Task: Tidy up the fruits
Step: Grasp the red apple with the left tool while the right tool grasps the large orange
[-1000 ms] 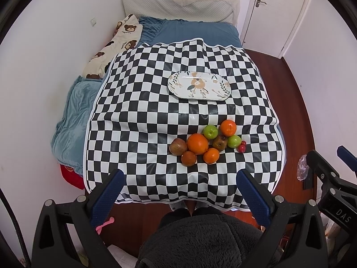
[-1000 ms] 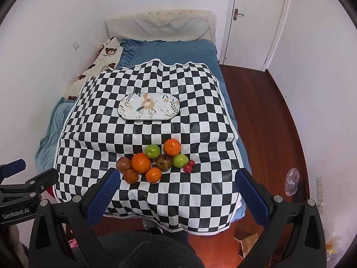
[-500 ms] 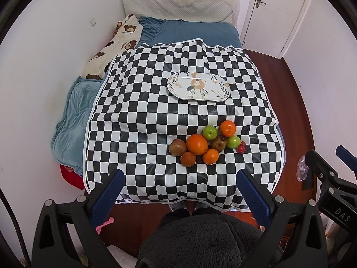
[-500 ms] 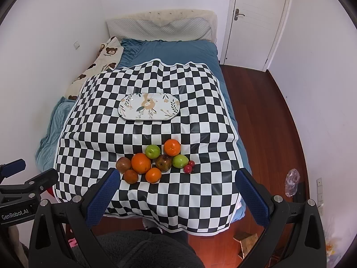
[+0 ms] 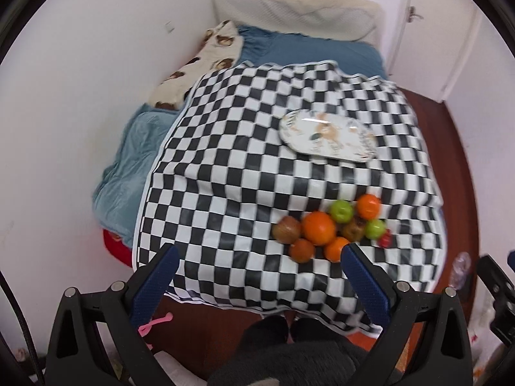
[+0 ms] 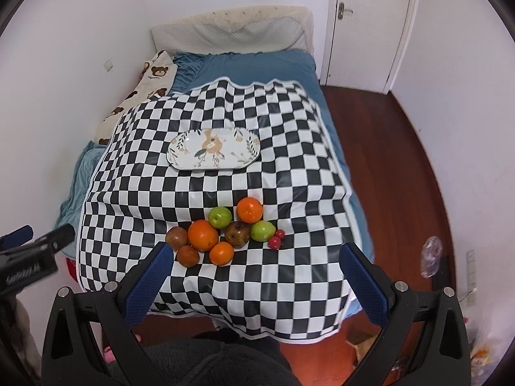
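Observation:
A cluster of fruit lies on the near part of a black-and-white checkered cloth: a large orange, two smaller oranges, two green apples, brownish-red apples and small red fruits. The large orange also shows in the left wrist view. An empty oval floral plate lies farther back on the cloth. My left gripper and right gripper are both open and empty, held above the near edge, short of the fruit.
The cloth covers a table standing over a blue bed with a bear-print pillow. White walls stand left and right. A door is at the back right, with wooden floor to the right. A plastic bag lies on the floor.
The left gripper has swung left and tilted, so the fruit and plate sit further right in its view. The right gripper moved slightly closer. The fruit has not moved.

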Motion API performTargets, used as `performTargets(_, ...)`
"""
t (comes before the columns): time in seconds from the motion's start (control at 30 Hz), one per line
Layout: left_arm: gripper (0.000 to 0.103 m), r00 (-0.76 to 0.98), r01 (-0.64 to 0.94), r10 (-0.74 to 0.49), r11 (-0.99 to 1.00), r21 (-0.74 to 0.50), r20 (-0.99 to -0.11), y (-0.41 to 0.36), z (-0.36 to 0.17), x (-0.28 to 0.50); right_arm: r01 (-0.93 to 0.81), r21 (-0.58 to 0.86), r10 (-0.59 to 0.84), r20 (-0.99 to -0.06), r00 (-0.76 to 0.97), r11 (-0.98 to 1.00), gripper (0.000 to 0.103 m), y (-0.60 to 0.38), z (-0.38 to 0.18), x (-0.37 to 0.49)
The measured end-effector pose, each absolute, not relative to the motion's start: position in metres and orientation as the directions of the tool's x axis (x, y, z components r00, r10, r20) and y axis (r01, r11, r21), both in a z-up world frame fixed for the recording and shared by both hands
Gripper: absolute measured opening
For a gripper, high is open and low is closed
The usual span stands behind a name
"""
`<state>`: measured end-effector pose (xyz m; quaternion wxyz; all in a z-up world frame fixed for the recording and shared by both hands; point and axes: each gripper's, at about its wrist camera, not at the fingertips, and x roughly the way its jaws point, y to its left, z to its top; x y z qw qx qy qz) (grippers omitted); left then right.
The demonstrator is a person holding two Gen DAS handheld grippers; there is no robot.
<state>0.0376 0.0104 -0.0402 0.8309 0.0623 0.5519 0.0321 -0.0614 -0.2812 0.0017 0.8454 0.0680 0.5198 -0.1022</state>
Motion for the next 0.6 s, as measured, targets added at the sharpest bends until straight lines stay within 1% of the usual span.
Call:
performTargets(0.03,0.103,0.382,0.007,0.139,0.988,0.153,-0.914,0.014,-0.050,0.046,0.246,0.016,-0.095,-0.897,0.432,0.969,0.103,-0.282,-0.012,-0.058)
performTargets(0.07,0.103,0.374,-0.001,0.158,0.985,0.170,-0.914,0.013,-0.062,0.054,0.251,0.039,-0.068,-0.912,0.405,0.967,0.103,-0.287,-0.038,-0.048)
performTargets(0.1,0.103,0.367,-0.001,0.170,0.983,0.183,-0.914,0.013,-0.075,0.059,0.253,0.041,-0.066,-0.914,0.400,0.967,0.103,-0.291,-0.045,-0.051)
performTargets(0.23,0.103,0.293,0.009,0.215,0.974,0.228,-0.932,0.016,-0.125,0.077,0.259,0.110,0.019,-0.944,0.329,0.960,0.103,-0.310,-0.129,-0.033)
performTargets(0.33,0.103,0.232,0.016,0.227,0.971,0.237,-0.946,0.017,-0.163,0.090,0.261,0.157,0.079,-0.954,0.288,0.952,0.103,-0.310,-0.168,-0.020)
performTargets(0.37,0.103,0.215,0.017,0.233,0.970,0.242,-0.948,0.018,-0.174,0.094,0.266,0.209,0.137,-0.954,0.266,0.941,0.103,-0.309,-0.195,-0.011)
performTargets(0.43,0.103,0.157,0.023,0.218,0.974,0.224,-0.963,0.019,-0.198,0.104,0.275,0.241,0.176,-0.954,0.241,0.931,0.103,-0.307,-0.217,-0.003)
performTargets(0.47,0.103,0.135,0.019,0.208,0.977,0.213,-0.969,0.021,-0.208,0.109,0.286,0.277,0.221,-0.952,0.213,0.917,0.103,-0.303,-0.241,0.007)
performTargets(0.5,0.103,0.124,0.015,0.210,0.977,0.213,-0.970,0.024,-0.213,0.111,0.293,0.303,0.250,-0.946,0.205,0.907,0.103,-0.302,-0.252,0.011)
performTargets(0.57,0.103,0.087,0.004,0.215,0.976,0.216,-0.973,0.030,-0.230,0.118,0.329,0.398,0.354,-0.916,0.188,0.856,0.103,-0.299,-0.281,0.026)
performTargets(0.6,0.103,0.075,-0.002,0.216,0.976,0.217,-0.973,0.032,-0.238,0.119,0.338,0.424,0.383,-0.905,0.185,0.840,0.102,-0.298,-0.289,0.030)
